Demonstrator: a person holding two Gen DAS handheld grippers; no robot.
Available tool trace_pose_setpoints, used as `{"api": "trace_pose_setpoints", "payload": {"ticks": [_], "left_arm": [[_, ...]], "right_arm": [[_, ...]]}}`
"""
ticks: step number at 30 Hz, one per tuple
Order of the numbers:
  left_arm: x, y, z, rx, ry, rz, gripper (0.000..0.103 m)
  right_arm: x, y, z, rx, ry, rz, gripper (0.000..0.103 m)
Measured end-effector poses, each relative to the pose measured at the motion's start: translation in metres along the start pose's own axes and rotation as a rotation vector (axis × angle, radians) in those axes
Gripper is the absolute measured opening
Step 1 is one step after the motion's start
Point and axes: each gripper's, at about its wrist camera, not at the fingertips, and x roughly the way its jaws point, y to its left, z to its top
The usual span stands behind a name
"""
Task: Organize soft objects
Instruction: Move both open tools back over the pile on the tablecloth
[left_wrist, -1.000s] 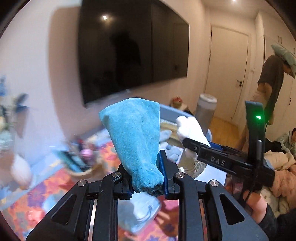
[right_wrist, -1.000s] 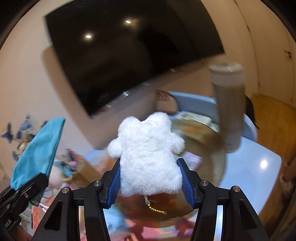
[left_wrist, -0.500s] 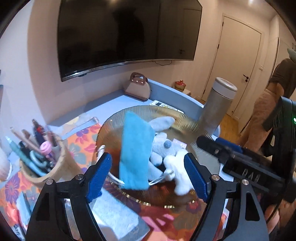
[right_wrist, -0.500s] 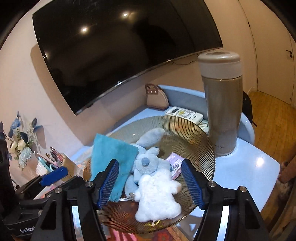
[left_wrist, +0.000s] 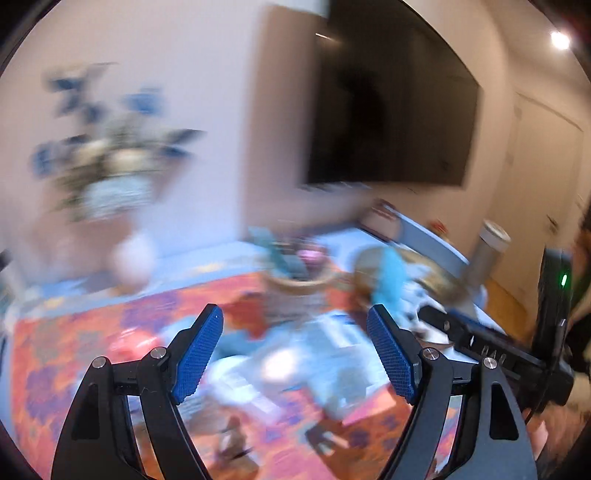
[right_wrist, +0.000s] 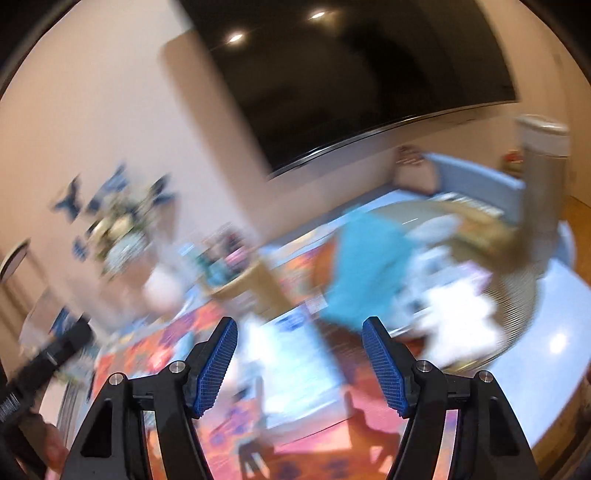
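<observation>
Right wrist view: teal cloth (right_wrist: 364, 269) lies beyond the empty, spread right tongs (right_wrist: 299, 363).

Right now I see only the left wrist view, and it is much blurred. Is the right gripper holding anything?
Observer: No. The right gripper is open, and nothing is between its pads.
Operator: I cannot find the white plush toy. Where is it?
Observer: The white plush toy lies on the gold dish, just right of the blue cloth. It is blurred, but clearly apart from the gripper.
</observation>
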Motion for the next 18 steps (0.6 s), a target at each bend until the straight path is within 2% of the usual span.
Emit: {"api": "trace_pose_setpoints", "payload": {"ticks": [3, 6, 8, 12, 15, 18], "left_arm": [[-0.044, 0.051, -0.014, -0.104, -0.044, 0.086, 0.084], [-0.077, 0.098, -0.036, -0.181, -0.044, 0.208, 0.084], [-0.089, 0.121, -0.051, -0.221, -0.037, 0.260, 0.084], [-0.089, 0.166, -0.088, -0.336, 0.001, 0.283, 0.084], [-0.073, 0.188, -0.116, -0.354, 0.060, 0.331, 0.084], [-0.054, 0.201, -0.139, -0.362, 0.110, 0.343, 0.084]], "right_arm": [[0.009, 0.045, -0.022, -0.084, 0.038, 0.059, 0.069], [0.021, 0.083, -0.044, -0.165, 0.081, 0.102, 0.069], [0.025, 0.103, -0.057, -0.203, 0.103, 0.126, 0.069], [0.040, 0.143, -0.087, -0.289, 0.156, 0.150, 0.069], [0.049, 0.161, -0.105, -0.344, 0.190, 0.157, 0.069], [0.064, 0.180, -0.125, -0.408, 0.220, 0.148, 0.069]]}}
